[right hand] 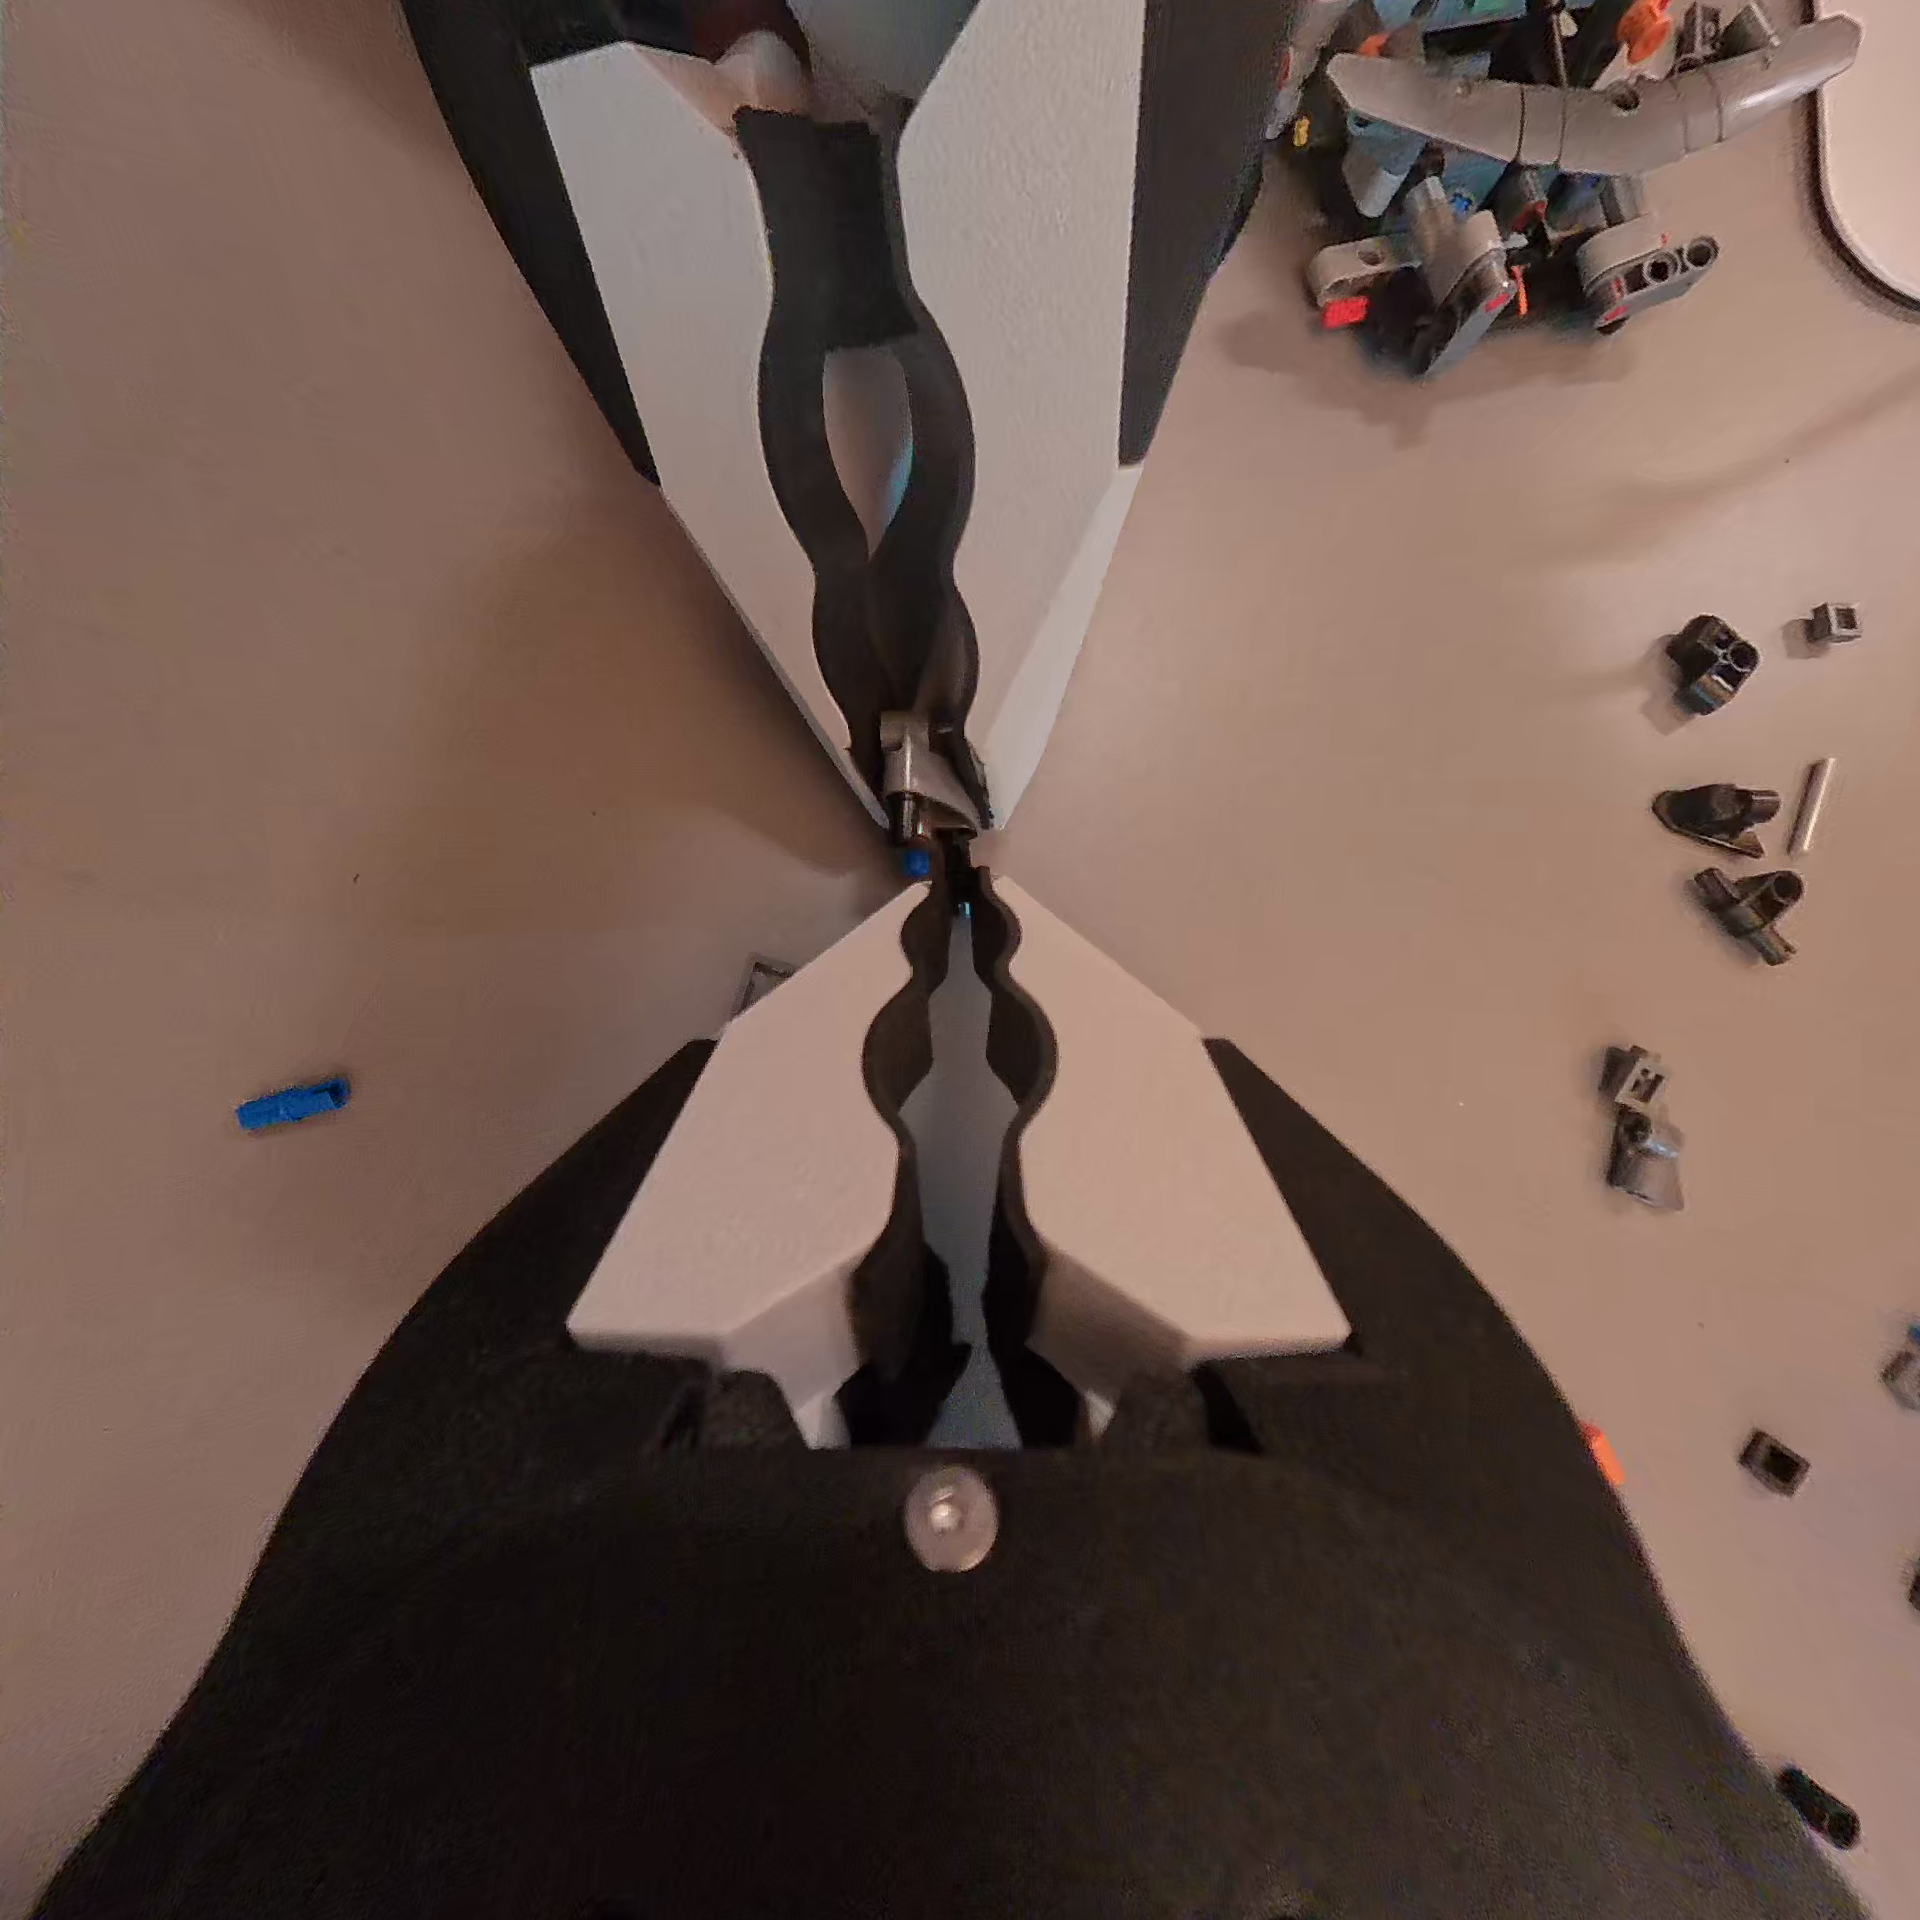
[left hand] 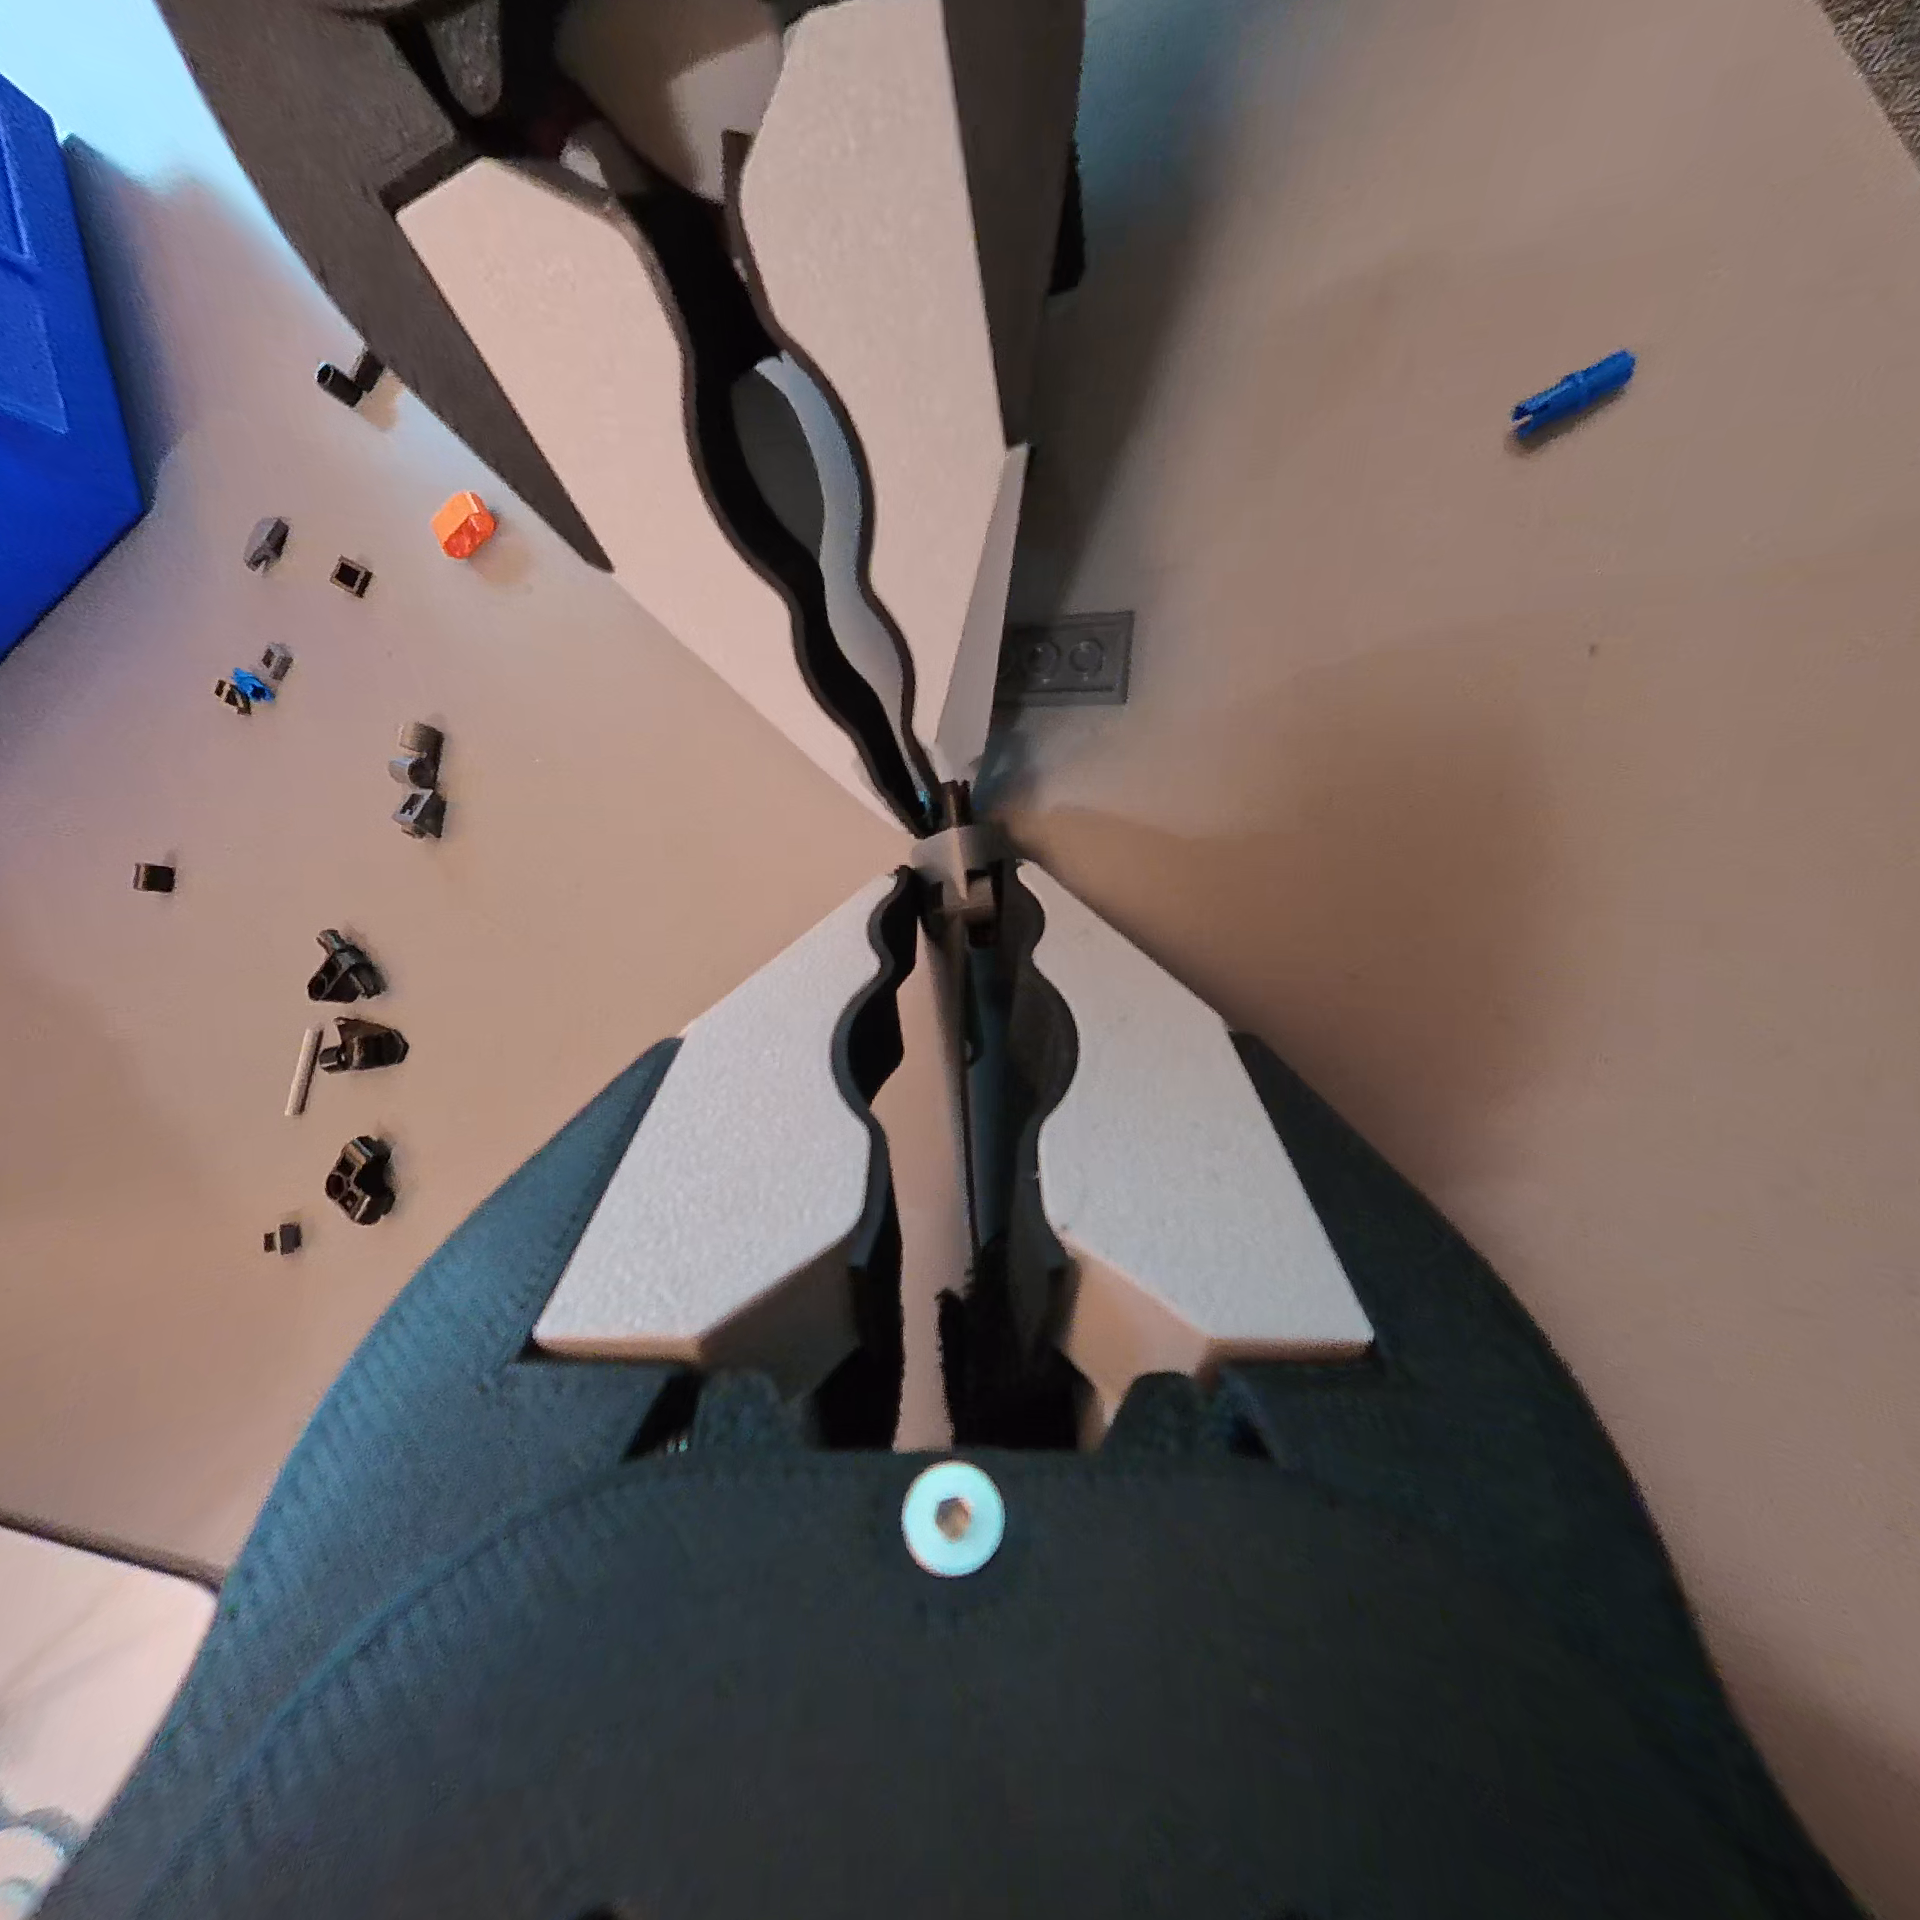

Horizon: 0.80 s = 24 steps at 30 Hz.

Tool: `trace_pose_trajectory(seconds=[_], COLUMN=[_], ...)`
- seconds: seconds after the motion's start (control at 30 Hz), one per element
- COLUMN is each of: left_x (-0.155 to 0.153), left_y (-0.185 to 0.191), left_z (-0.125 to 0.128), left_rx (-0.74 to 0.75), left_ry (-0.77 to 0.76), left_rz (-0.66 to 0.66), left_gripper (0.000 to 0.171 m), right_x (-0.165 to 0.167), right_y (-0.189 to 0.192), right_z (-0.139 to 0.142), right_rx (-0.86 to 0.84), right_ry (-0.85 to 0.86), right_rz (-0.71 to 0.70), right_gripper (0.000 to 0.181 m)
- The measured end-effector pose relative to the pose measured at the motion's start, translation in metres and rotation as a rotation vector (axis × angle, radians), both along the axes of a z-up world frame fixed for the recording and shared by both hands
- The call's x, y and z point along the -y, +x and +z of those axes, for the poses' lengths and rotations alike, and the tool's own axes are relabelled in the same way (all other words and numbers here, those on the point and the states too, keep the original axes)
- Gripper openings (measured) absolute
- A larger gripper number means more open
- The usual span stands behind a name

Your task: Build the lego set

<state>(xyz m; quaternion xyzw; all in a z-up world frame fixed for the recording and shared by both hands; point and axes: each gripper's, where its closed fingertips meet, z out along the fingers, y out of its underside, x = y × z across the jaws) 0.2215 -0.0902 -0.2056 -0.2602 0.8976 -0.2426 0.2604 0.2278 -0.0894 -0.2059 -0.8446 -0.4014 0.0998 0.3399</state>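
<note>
Left tool (left hand: pixel 961 883) clenched on small grey connector (left hand: pixel 964 854), held above counter (left hand: pixel 1455 935). Right tool (right hand: pixel 956 891) tip-to-tip with it, pinching a small dark pin (right hand: pixel 958 878). Loose pieces (left hand: pixel 353 977) lay scattered; part-built model (right hand: pixel 1538 187) farther off.

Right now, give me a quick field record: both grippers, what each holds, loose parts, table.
left gripper: shut on small grey connector piece
right gripper: shut on small dark pin, tip to tip with the left
loose blue pin: lying apart on the table
orange brick: among scattered dark pieces
beige table: bare near the grippers
</note>
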Motion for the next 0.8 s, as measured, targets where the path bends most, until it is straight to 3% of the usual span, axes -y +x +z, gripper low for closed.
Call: trace_pose_trajectory(seconds=[0.17, 0.33, 0.8], left_x=[-0.0007, -0.0024, -0.004], left_y=[-0.0007, -0.0026, -0.0046], left_z=[-0.0003, -0.0009, -0.0013], left_rx=[-0.026, -0.065, -0.089], left_ry=[-0.021, -0.063, -0.098], left_rz=[0.014, 0.026, 0.028], left_gripper=[0.014, 0.014, 0.014], right_x=[-0.0016, -0.0016, 0.0015], right_y=[0.0003, -0.0002, 0.002], right_z=[-0.0002, 0.0, -0.0007], right_rx=[0.045, -0.048, -0.15], right_ry=[-0.004, -0.032, -0.041], right_rz=[-0.012, -0.032, -0.078], right_gripper=[0.001, 0.011, 0.002])
